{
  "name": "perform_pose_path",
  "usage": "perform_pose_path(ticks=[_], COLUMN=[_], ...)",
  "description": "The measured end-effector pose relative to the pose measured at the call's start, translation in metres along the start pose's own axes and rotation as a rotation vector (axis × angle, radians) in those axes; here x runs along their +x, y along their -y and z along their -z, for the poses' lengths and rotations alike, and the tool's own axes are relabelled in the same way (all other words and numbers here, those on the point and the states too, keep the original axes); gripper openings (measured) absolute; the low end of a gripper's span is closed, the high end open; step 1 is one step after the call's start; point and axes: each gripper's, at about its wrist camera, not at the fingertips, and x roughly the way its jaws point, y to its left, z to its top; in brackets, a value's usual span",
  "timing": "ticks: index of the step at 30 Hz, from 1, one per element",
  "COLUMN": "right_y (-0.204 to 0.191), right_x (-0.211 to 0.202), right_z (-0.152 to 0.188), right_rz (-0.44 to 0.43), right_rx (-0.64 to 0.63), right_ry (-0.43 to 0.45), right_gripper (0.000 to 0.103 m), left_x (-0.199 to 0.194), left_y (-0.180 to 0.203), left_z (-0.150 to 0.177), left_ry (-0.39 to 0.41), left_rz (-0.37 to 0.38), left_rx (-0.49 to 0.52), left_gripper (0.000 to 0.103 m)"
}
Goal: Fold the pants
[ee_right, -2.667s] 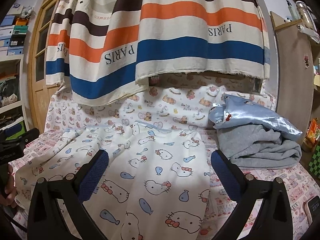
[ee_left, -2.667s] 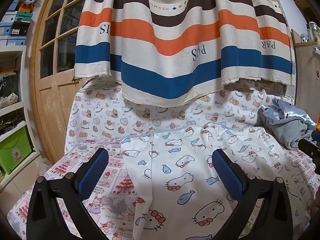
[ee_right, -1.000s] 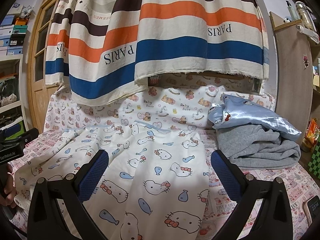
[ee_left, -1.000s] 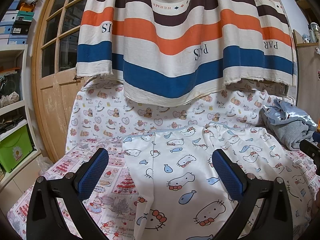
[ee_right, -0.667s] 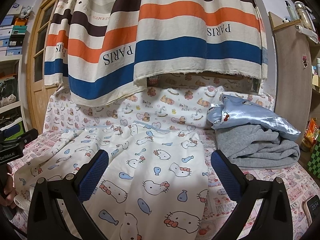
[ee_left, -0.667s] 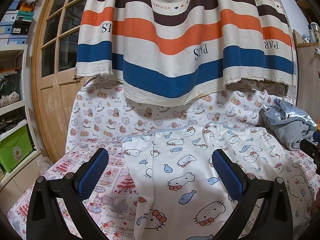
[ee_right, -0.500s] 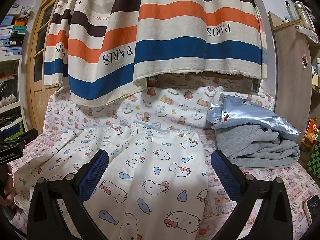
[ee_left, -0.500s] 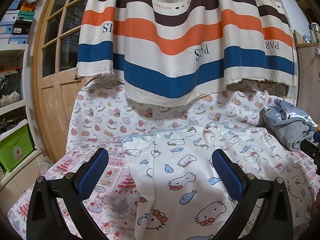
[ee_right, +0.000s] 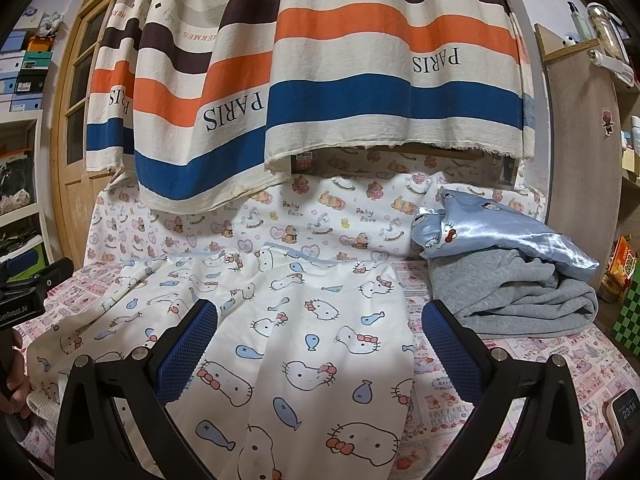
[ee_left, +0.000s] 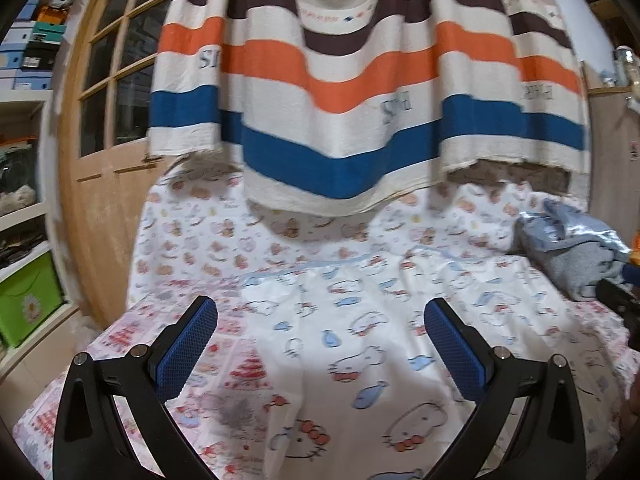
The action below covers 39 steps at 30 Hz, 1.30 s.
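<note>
Both sets of jaws wide apart, clamped on nothing: left gripper [ee_left: 320, 336] and right gripper [ee_right: 319, 332] hovering over the near part of the pants [ee_right: 288, 344].

Largest first: striped curtain [ee_right: 360, 92] hanging across the far side, lower edge draped over the far end of the bed sheet [ee_left: 224, 240]. Pants spread flat on the sheet, centre of the bed, blue-trimmed waistband [ee_right: 292, 252] at the far end, legs running toward the near edge. Some wrinkles on the left half. Stack of folded clothes [ee_right: 516, 292] on the right, just beside the pants, not touching as far as visible. Phone [ee_right: 626, 412] near right corner.

Step in hand, by judgement: pre-grasp, no fold made. Next move probably needs one pinch at the waistband and one lower on the same side, then carrying one leg over the other; wrinkles on the left want smoothing first. Left wrist view blurred, so edges hard to place there.

Containers: green bin [ee_left: 28, 312] on the lower left shelf, contents not visible. Boxes [ee_right: 24, 68] stacked high on the left, closed, contents unknown.
</note>
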Motion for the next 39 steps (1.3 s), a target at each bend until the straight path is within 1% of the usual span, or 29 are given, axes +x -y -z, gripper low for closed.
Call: perform_pose_path(ticks=[2,4,5,7,9,10,11,12,13,15,17,19,20,21,22,24,25,26,28,30,31,34,35,36,37,39], right_y=[0.0,0.002,0.003,0.006,0.008,0.008,0.008,0.008,0.008,0.008,0.006,0.002,-0.001,-0.003,-0.007,-0.018,-0.025,-0.03,-0.041,-0.052,-0.059,-0.076,-0.08,-0.085,-0.092,-0.103], right_x=[-0.001,-0.005,-0.007,-0.015,-0.024,-0.029,-0.031,-0.032,-0.032,-0.026,-0.015,0.002,0.014,0.022,0.035,0.064,0.08,0.096,0.119,0.144,0.159,0.198,0.21,0.223,0.238,0.266], right_z=[0.0,0.0,0.0,-0.001,-0.004,-0.007,-0.013,-0.02,-0.029,-0.048,-0.064,-0.083,-0.092,-0.098,-0.105,-0.117,-0.122,-0.125,-0.127,-0.128,-0.128,-0.126,-0.124,-0.122,-0.12,-0.114], right_rz=[0.008,0.013,0.014,0.006,0.009,0.031,0.054,0.058,0.043,0.017,0.002,-0.051,-0.07,-0.076,-0.086,-0.136,-0.168,-0.177,-0.186,-0.224,-0.244,-0.299,-0.321,-0.339,-0.341,-0.307], right_rx=[0.001,0.013,0.02,0.026,0.022,0.016,0.013,-0.002,-0.02,-0.033,-0.021,-0.01,-0.007,-0.005,-0.009,-0.042,-0.061,-0.071,-0.092,-0.109,-0.113,-0.098,-0.088,-0.086,-0.098,-0.122], right_ry=[0.008,0.027,0.039,0.078,0.128,0.15,0.159,0.166,0.161,0.118,0.067,0.03,0.017,0.011,-0.004,-0.077,-0.115,-0.134,-0.157,-0.2,-0.232,-0.31,-0.336,-0.363,-0.39,-0.424], right_gripper=[0.103,0.103,0.103,0.103,0.103,0.103,0.103,0.103,0.103,0.103,0.103,0.103,0.103,0.103,0.103,0.103,0.103,0.102,0.102,0.098,0.093,0.086,0.081,0.079,0.077,0.074], left_x=[-0.008,-0.019,-0.023,-0.027,-0.027,-0.025,-0.024,-0.024,-0.024,-0.019,-0.007,0.01,0.02,0.032,0.046,0.077,0.087,0.098,0.112,0.125,0.132,0.148,0.154,0.157,0.164,0.179], left_y=[0.001,0.001,0.0,-0.003,-0.011,-0.016,-0.02,-0.023,-0.026,-0.032,-0.037,-0.043,-0.046,-0.05,-0.057,-0.073,-0.078,-0.084,-0.089,-0.093,-0.096,-0.106,-0.111,-0.116,-0.122,-0.135], left_z=[0.0,-0.002,-0.005,-0.015,-0.028,-0.036,-0.043,-0.05,-0.057,-0.074,-0.09,-0.103,-0.108,-0.113,-0.119,-0.124,-0.125,-0.126,-0.126,-0.123,-0.121,-0.113,-0.109,-0.105,-0.1,-0.095], left_ry=[0.035,0.095,0.106,0.097,0.071,0.057,0.053,0.061,0.079,0.113,0.124,0.137,0.131,0.111,0.079,-0.006,-0.022,-0.03,-0.032,-0.037,-0.056,-0.111,-0.121,-0.13,-0.156,-0.228], left_rz=[0.032,0.035,0.026,0.021,0.051,0.065,0.063,0.045,0.018,-0.019,-0.05,-0.074,-0.086,-0.088,-0.07,-0.023,-0.018,-0.015,-0.023,-0.055,-0.063,-0.067,-0.086,-0.101,-0.111,-0.08], left_rx=[0.006,0.01,0.014,0.01,-0.018,-0.019,-0.01,0.001,0.014,0.045,0.072,0.09,0.094,0.086,0.062,-0.03,-0.059,-0.077,-0.081,-0.079,-0.081,-0.093,-0.101,-0.108,-0.113,-0.143], left_gripper=[0.103,0.103,0.103,0.103,0.103,0.103,0.103,0.103,0.103,0.103,0.103,0.103,0.103,0.103,0.103,0.103,0.103,0.103,0.103,0.103,0.103,0.103,0.103,0.103,0.103,0.091])
